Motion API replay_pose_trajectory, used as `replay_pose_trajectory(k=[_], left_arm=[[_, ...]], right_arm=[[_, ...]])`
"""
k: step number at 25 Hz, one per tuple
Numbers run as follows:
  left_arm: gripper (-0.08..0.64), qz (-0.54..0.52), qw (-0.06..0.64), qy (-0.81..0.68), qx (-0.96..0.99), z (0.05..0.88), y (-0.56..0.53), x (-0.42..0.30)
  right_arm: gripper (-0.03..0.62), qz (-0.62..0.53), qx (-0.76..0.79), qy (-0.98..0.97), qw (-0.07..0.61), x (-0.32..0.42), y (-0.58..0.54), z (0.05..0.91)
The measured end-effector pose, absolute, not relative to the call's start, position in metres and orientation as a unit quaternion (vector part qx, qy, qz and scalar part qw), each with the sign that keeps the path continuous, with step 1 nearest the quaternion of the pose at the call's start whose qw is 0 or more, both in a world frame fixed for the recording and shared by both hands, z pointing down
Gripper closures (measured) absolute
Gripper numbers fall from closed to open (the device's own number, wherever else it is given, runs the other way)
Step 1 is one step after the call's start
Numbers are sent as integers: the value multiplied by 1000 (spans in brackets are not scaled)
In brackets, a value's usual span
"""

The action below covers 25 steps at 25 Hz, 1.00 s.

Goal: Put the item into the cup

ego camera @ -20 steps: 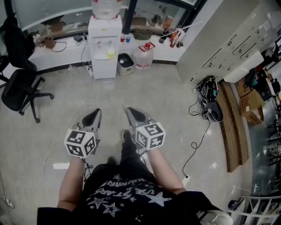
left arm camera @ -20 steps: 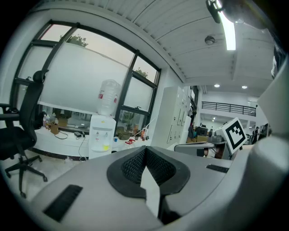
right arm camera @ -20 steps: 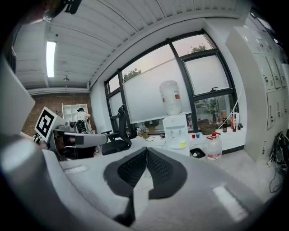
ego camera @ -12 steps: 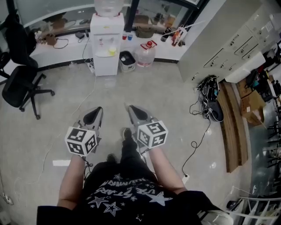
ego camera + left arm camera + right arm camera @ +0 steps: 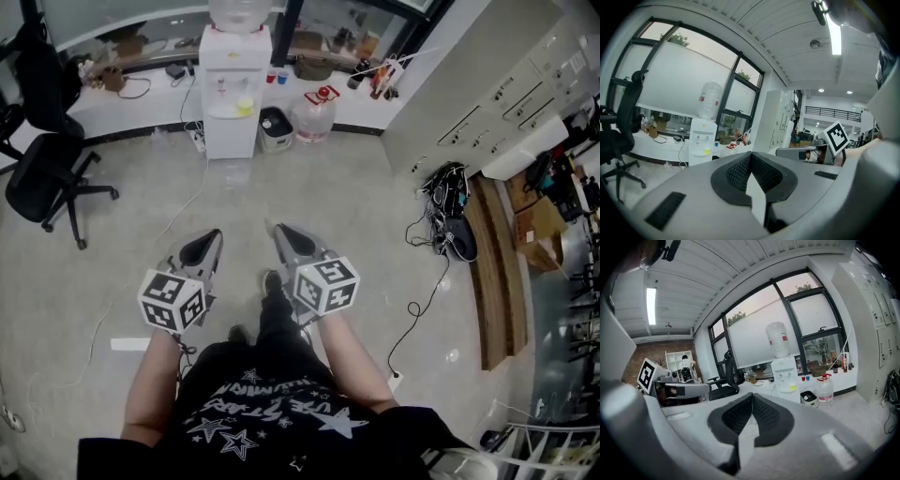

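Task wasn't under way at this moment. The person stood on the open floor (image 5: 309,197) with both tools held out low in front, side by side, near each other but apart.

Left tool (image 5: 202,246): jaws together at the tips, nothing between the pads (image 5: 740,171). Right tool (image 5: 286,239): the same, jaws together and nothing held.

Neither the item nor the cup was in any view, and there was no work surface within reach. Ahead stood a water dispenser (image 5: 234,94) against the window-side surface (image 5: 141,103), with a big water jug (image 5: 314,117) just beside it on the floor. An office chair (image 5: 52,178) stood off to the left and a tangle of cables (image 5: 441,202) by the cabinets on the right. Small red and blue things (image 5: 805,378) sat on that surface next to the dispenser, too small to tell whether they were cups.

Handling: no call possible on weight, stiffness or slip with the item out of sight, and the same went for the hold point. My guess was that both things needed finding first, and that the jaws would have to be opened before any pick.
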<state>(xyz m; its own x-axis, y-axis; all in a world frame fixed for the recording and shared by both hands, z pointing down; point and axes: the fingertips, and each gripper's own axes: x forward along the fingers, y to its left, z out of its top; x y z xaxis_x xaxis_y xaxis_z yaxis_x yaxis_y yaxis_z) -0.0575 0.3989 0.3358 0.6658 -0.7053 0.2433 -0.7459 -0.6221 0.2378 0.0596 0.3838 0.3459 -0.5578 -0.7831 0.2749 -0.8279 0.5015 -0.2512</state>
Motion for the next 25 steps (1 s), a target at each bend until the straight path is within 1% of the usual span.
replay_pose_trajectory(k=[7,13,19,25], left_arm=[[555,54,166,-415,893,333,387,-70],[555,53,176,-422,888,343,362,-70],[555,60,182,-431,882,352,314,-61],[555,68,183,-450,871,354,249,-45]], right_arm=[[591,178,465,-865,62,56,369,339],[591,195,462,-863,64,61,344,353],[591,206,456,-863,68,72,294,364],[591,227,451,-861,66,96,221,372]])
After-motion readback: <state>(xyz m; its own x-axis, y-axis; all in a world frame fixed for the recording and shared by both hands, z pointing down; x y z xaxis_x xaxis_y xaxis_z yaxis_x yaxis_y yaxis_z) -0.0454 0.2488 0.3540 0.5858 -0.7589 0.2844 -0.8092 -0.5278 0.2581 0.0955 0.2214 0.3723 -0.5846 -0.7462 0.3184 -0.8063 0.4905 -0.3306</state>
